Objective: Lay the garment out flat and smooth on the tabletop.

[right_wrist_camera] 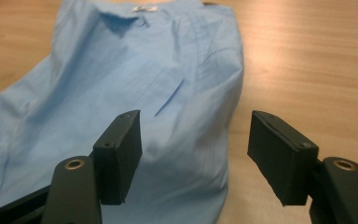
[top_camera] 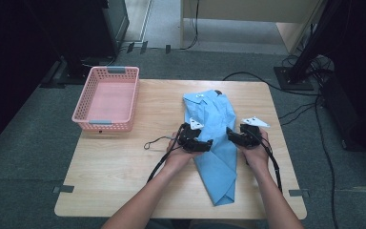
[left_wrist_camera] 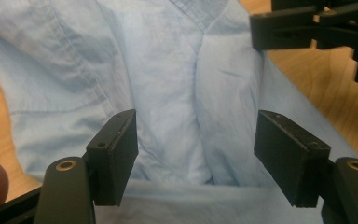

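Two tongs sit spread over a folded blue shirt mid-bench: left tongs at its left edge, right tongs at its right edge, gripping nothing. Pink basket stands at the bench's far-left corner.

Pink basket at the wooden table's far-left corner, well apart from the shirt.

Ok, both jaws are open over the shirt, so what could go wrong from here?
1. The light blue folded cotton shirt lies in overlapping layers; the left hand-held gripper may pinch only the top layer and pull the fold apart.
2. The right hand-held gripper straddles the shirt's edge, so it could close half on bare wooden table and slip off.
3. The two grippers sit close together and might collide.
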`<state>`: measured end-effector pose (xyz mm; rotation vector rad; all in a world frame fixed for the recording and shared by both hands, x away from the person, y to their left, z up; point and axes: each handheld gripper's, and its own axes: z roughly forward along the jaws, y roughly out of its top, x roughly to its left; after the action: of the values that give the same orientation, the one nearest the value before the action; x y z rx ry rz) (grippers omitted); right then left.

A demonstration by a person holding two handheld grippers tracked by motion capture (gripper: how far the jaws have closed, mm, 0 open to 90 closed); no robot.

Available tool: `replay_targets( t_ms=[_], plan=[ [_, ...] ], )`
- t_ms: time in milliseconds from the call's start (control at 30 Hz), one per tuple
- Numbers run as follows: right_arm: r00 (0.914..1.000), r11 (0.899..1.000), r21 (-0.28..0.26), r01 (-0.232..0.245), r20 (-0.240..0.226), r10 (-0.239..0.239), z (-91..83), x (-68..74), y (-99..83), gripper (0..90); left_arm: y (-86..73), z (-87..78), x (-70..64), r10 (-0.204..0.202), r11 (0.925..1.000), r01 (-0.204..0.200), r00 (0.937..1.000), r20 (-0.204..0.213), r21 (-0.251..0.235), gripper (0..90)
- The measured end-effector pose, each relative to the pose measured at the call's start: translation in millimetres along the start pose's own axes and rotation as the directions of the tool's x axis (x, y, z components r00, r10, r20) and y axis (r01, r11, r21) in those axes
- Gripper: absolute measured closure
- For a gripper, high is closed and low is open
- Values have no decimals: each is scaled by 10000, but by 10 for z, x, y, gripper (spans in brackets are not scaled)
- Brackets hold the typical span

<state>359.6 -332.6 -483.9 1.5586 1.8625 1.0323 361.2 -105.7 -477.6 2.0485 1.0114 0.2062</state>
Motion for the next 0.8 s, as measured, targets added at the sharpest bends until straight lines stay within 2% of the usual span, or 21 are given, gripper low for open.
replay_targets(
  t_ms=[133,233,333,400,467,667,733,800],
  plan=[
    [9994,9989,434,167,-301,-154,-105,30,-129,358,-84,-39,-61,183,9998,-181,9997,-135,117,314],
    [9984,9957,818,430,-403,-398,-115,72,-235,358,-158,-109,-149,295,9995,-294,9995,-129,92,313],
    [9954,9892,1118,948,-201,-931,-65,117,-307,358,-232,-183,-258,328,9994,-327,9995,-43,62,313],
    [9952,9874,1249,975,-182,-960,-30,133,-341,359,-284,-223,-334,523,9986,-523,9986,-85,56,313],
    [9956,9908,985,928,-177,-915,-24,139,-366,360,-336,-244,-404,721,9974,-719,9973,-169,108,313],
    [9957,9910,963,925,-168,-913,-27,142,-373,360,-439,-195,-517,987,9944,-970,9943,-396,431,323],
    [9957,9911,964,921,-163,-910,-27,142,-373,360,-470,-172,-555,1157,9925,-1133,9918,-550,458,367],
    [9957,9910,963,926,-160,-915,-27,142,-373,360,-496,-161,-576,1314,9905,-1283,9891,-662,496,456]
  ],
)
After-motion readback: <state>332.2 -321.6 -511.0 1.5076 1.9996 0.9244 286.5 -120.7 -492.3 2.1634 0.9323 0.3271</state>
